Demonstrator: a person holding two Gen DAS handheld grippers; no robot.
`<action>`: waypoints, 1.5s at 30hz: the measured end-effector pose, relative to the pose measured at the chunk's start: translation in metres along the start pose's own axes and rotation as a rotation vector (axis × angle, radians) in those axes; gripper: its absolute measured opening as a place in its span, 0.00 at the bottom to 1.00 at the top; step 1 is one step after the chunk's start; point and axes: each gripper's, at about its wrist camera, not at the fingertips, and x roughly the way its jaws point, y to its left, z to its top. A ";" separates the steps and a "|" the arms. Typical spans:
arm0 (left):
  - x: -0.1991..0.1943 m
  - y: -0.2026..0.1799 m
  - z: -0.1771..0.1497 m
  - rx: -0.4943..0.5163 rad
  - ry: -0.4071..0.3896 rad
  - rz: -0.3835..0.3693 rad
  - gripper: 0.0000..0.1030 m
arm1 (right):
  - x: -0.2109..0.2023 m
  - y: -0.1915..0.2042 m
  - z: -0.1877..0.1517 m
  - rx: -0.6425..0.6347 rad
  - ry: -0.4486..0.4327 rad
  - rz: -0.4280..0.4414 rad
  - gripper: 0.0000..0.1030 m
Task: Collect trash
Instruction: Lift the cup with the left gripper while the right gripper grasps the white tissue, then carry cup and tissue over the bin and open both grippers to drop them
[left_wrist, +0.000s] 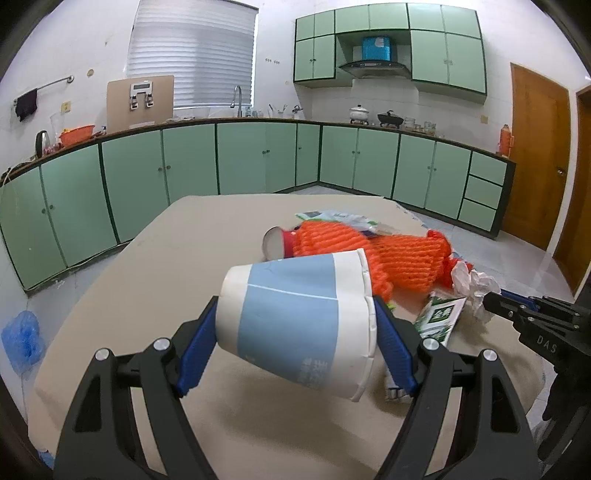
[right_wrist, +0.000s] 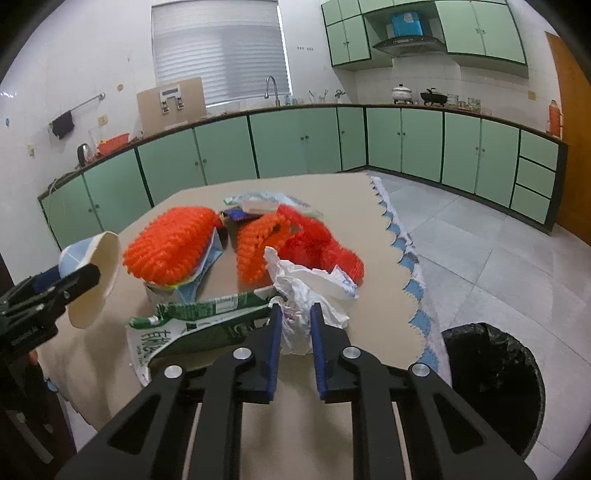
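A blue and white paper cup (left_wrist: 291, 325) lies sideways between the blue pads of my left gripper (left_wrist: 295, 301), which is shut on it just above the table (left_wrist: 147, 277). My right gripper (right_wrist: 295, 308) is shut on a crumpled white paper wad (right_wrist: 306, 284) at the near edge of the trash pile. In the pile are orange foam nets (right_wrist: 173, 243), a flattened green carton (right_wrist: 207, 321) and a red paper cup (left_wrist: 277, 243) on its side. The left gripper (right_wrist: 79, 278) and its cup (right_wrist: 98, 273) also show at the left of the right wrist view.
A bin lined with a black bag (right_wrist: 491, 376) stands on the tiled floor by the table's right edge. The tablecloth's scalloped blue and white hem (right_wrist: 402, 254) hangs along that edge. Green kitchen cabinets (left_wrist: 258, 158) run along the far walls.
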 end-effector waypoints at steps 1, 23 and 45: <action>-0.001 -0.003 0.002 0.003 -0.006 -0.005 0.74 | -0.001 0.001 0.002 0.000 -0.006 -0.001 0.15; 0.001 -0.107 0.033 0.082 -0.067 -0.207 0.74 | -0.071 -0.057 0.026 0.058 -0.159 -0.114 0.14; 0.048 -0.268 0.020 0.194 -0.019 -0.501 0.74 | -0.099 -0.175 -0.004 0.192 -0.125 -0.356 0.14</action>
